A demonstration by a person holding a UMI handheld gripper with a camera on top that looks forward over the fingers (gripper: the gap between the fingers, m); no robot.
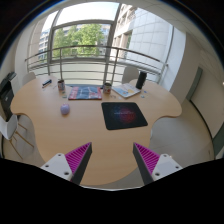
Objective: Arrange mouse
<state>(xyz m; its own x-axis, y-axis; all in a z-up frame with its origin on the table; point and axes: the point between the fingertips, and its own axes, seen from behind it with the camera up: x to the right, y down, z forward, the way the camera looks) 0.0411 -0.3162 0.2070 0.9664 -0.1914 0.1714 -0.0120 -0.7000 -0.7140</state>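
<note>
A small pale mouse (65, 109) lies on the wooden table (90, 135), to the left of a black mouse pad (124, 115) with a reddish pattern at its centre. The mouse is off the pad, well beyond my left finger. My gripper (112, 158) hovers above the table's near edge. Its fingers (75, 159) with magenta pads stand wide apart, with nothing between them. The pad lies ahead of the fingers, slightly right.
At the table's far side lie a colourful book or mat (84, 92), a cup (107, 88), a dark can (61, 87), papers (127, 90) and a dark upright object (141, 79). A chair (12, 128) stands at the left. Windows and a railing are behind.
</note>
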